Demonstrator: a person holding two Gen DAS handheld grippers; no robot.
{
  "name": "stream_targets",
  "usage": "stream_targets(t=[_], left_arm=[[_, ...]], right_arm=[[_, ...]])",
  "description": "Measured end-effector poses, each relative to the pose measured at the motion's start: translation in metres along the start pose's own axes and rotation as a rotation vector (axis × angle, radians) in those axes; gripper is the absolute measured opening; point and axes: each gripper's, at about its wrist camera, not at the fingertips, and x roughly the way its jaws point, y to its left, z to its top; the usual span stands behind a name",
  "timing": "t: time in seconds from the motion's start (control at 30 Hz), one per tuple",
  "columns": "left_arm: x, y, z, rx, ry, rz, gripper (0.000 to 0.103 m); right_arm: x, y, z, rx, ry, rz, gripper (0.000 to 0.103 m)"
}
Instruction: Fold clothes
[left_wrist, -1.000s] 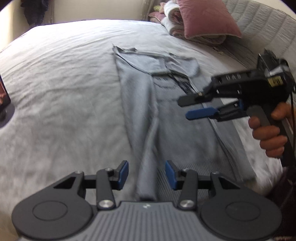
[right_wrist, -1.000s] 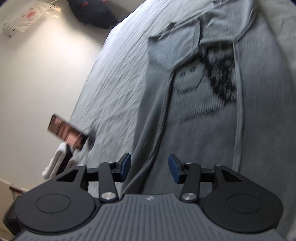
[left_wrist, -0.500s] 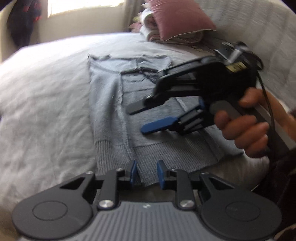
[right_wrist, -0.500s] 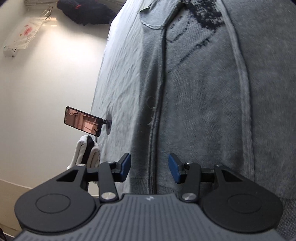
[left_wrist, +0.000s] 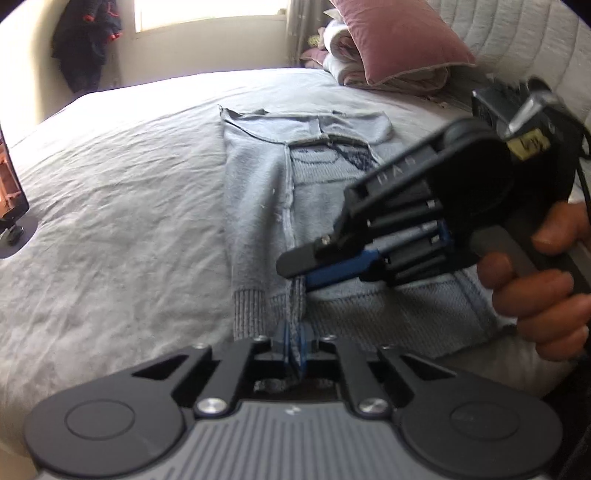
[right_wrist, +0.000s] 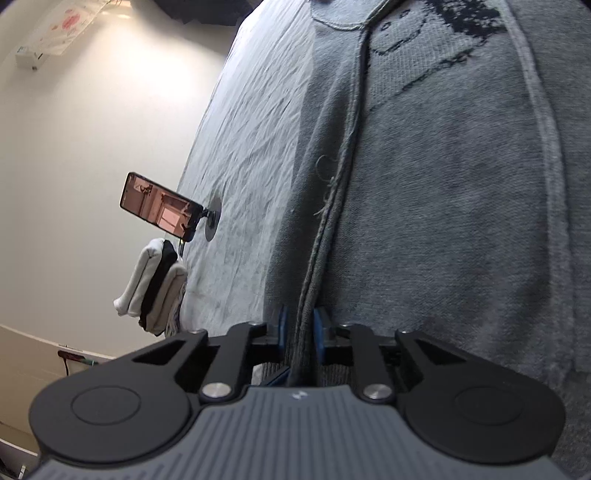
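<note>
Grey sweater (left_wrist: 258, 206) hem is pinched by both the left gripper (left_wrist: 293, 345) and right gripper (right_wrist: 299, 332) on the bed (left_wrist: 110, 206).

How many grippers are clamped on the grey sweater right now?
2. The left gripper pinches the ribbed hem of the sweater at its near edge; the right gripper grips the folded edge just above it. None seem hidden.
</note>
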Motion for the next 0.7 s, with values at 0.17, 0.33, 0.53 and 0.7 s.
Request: stream_targets(t=[0.17, 0.33, 0.53, 0.7], left_arm=[[-0.018, -0.006, 0.004, 0.027, -0.045, -0.067, 0.005], [-0.021, -0.019, 0.005, 0.097, -0.020, -0.116, 0.005], [-0.016, -0.018, 0.010, 0.106, 0.046, -0.171, 0.017], [-0.010, -0.001, 0.019, 0.051, 0.044, -0.184, 0.026]], right_arm=[[-0.012, -0.001, 0.006, 0.021, -0.023, 0.019, 0.024], [-0.016, -0.003, 0.013, 0.014, -0.049, 0.012, 0.024], [-0.008, 0.007, 0.009, -0.121, -0.034, -0.149, 0.013], [-0.013, 0.001, 0.007, -0.132, -0.019, -0.154, 0.011]])
